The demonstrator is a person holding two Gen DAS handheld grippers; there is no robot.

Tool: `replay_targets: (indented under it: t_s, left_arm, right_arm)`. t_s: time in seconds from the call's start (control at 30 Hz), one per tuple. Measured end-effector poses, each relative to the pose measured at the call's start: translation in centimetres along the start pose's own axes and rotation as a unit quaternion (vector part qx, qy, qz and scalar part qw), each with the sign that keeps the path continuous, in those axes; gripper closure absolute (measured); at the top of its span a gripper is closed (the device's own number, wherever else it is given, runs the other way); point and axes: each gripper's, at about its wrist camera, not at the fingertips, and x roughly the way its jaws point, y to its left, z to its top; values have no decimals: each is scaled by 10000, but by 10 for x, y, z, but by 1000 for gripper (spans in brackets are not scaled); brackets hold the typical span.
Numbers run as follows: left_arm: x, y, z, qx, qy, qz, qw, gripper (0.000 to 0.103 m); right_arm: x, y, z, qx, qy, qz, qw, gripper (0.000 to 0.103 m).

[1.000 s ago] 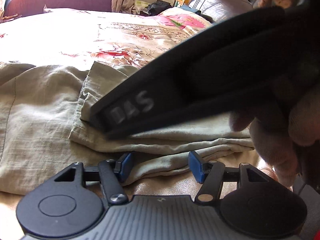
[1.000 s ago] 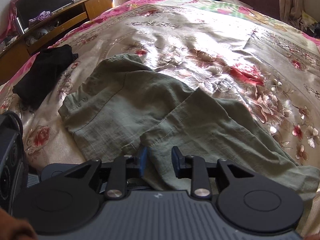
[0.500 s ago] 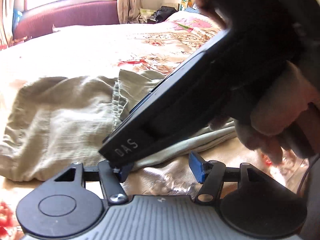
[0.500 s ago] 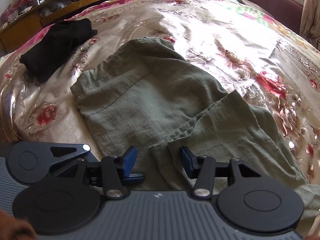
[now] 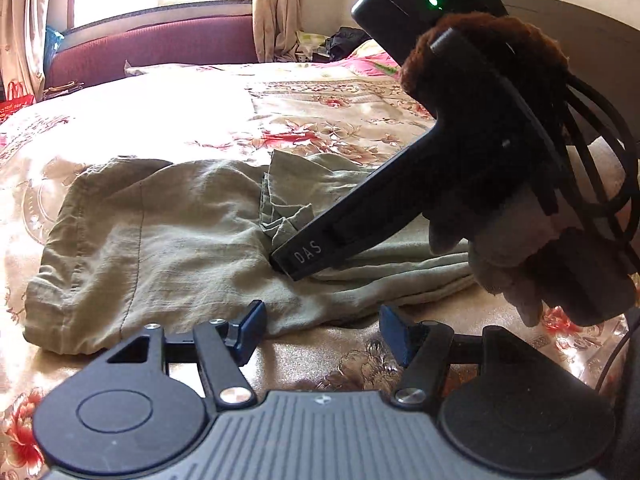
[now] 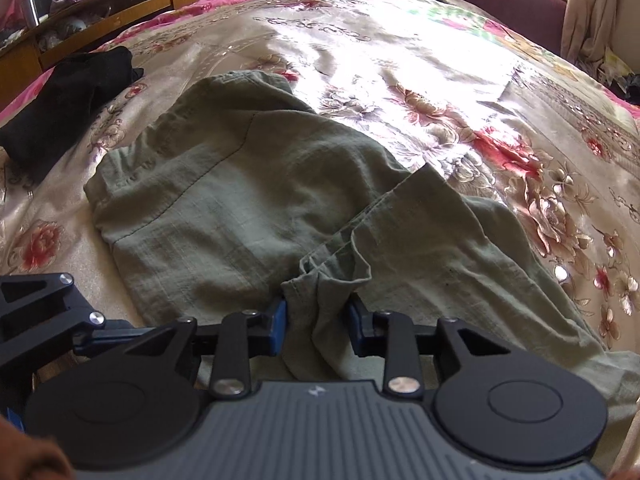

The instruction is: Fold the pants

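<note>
Olive-green pants (image 6: 248,200) lie on the floral bedspread (image 6: 440,92), one leg folded back over the seat. My right gripper (image 6: 316,320) points down at the folded leg's hem (image 6: 332,264). Its jaws are closing, and the blue pads press on bunched cloth between them. In the left wrist view its black body (image 5: 360,224) slants down onto the pants (image 5: 160,248), held by a person's gloved hand (image 5: 520,248). My left gripper (image 5: 322,330) stands open just off the pants' near edge, with only bedspread between its fingers.
A black garment (image 6: 68,100) lies on the bed's left side, next to a wooden desk (image 6: 100,20). A maroon couch (image 5: 160,48) and curtains (image 5: 276,4) stand beyond the far edge. Cables (image 5: 600,160) hang from the right gripper.
The right jaws opened, then closed on the hem, which is now gathered between the pads. The left gripper slid along the pants' near edge, staying open.
</note>
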Motion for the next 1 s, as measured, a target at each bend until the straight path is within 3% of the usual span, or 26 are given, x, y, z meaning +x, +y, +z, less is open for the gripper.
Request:
replay_targets:
  t_s: [0.03,0.23,0.4,0.63,0.73,0.87,0.93,1.0]
  left_arm:
    - [-1,1,0,-11,-43,15,10000,27]
    - [-15,2,12,-146,-679,298,9971,23]
    - [-3,25,12,-487,-495,648,9955,22]
    - [2,36,7,-582,-169,792,9950,22]
    - [1,40,8,-627,-198,688,9955,22]
    - [-5,43,9,-679,-294,570,9956,22]
    - [-8,44,8,-682,-360,540,9956,22]
    - [-9,45,7,-689,-391,508,9956,22]
  right_arm:
    - [-2,-1,1,89,-39,19,10000,91]
    - [-49,-6,23,506,-539,154,9971,93]
    - [-67,27,69,177,-1018,601,9928,93]
    - [-16,90,100,-370,-1051,840,9902,93]
    - [-15,84,103,68,-1091,1033,9886,93]
    - [-39,35,102,980,-1380,751,9827,93]
    - [-57,0,97,1798,-1682,591,9674,92]
    - [-77,-35,91,2697,-2161,547,9368,92]
